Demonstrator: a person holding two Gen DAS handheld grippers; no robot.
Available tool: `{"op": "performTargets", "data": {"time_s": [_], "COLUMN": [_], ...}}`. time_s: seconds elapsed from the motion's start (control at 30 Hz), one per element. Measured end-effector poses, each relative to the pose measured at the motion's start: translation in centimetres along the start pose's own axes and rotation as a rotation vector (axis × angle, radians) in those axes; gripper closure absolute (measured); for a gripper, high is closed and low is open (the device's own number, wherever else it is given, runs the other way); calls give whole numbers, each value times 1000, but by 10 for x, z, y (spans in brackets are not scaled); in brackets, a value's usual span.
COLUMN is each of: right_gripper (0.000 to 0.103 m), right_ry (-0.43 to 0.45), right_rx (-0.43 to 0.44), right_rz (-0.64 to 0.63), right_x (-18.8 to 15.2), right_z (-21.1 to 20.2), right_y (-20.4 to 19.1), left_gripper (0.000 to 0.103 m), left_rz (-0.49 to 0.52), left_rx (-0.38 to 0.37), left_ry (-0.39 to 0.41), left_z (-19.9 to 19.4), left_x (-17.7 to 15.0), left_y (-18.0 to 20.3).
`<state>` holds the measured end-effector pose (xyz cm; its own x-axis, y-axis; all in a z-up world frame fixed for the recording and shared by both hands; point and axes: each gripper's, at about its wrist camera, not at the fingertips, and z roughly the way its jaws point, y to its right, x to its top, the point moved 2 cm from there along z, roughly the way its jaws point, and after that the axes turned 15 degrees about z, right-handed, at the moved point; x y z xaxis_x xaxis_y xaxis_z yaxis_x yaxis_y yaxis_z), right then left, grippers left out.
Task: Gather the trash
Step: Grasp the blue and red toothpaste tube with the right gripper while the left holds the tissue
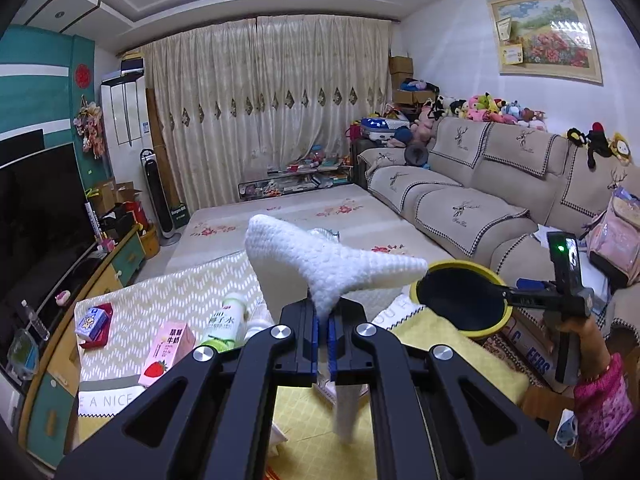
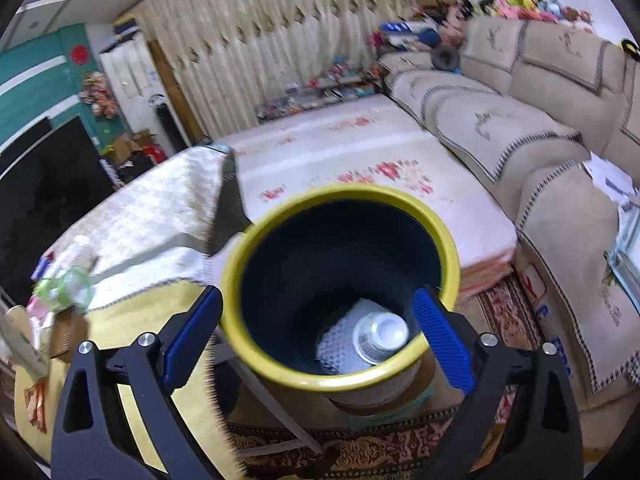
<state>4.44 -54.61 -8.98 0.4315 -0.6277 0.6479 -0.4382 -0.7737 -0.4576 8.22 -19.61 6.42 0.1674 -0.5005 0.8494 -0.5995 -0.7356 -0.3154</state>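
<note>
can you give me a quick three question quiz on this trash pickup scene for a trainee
1. True or false: the left hand-held gripper is shut on the white textured paper towel.
2. What already lies inside the yellow-rimmed dark round bin?
A. a pink carton
B. a white cup on white textured paper
C. nothing
3. Fill in: the right hand-held gripper has its jaws ____ on either side of the bin's near rim.

Key:
1. true
2. B
3. open
</note>
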Motion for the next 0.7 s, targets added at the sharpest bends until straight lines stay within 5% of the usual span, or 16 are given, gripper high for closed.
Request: {"op": "performTargets", "data": {"time_s": [0.3,0.7], "right_gripper": [12,31], "right_ry": [-68,-122], "right_rx": [474,654], "right_rz": [-272,-398], "right_x": [-51,-86], "right_z": [-50,-28], "right_y": [-103,-205], "left_gripper": [99,99], "left_rz": [34,41], "left_rx": [29,12], "left_ry": [14,40], "left_z": [-2,-5], "left_x": [24,49], "left_y": [4,-4]}}
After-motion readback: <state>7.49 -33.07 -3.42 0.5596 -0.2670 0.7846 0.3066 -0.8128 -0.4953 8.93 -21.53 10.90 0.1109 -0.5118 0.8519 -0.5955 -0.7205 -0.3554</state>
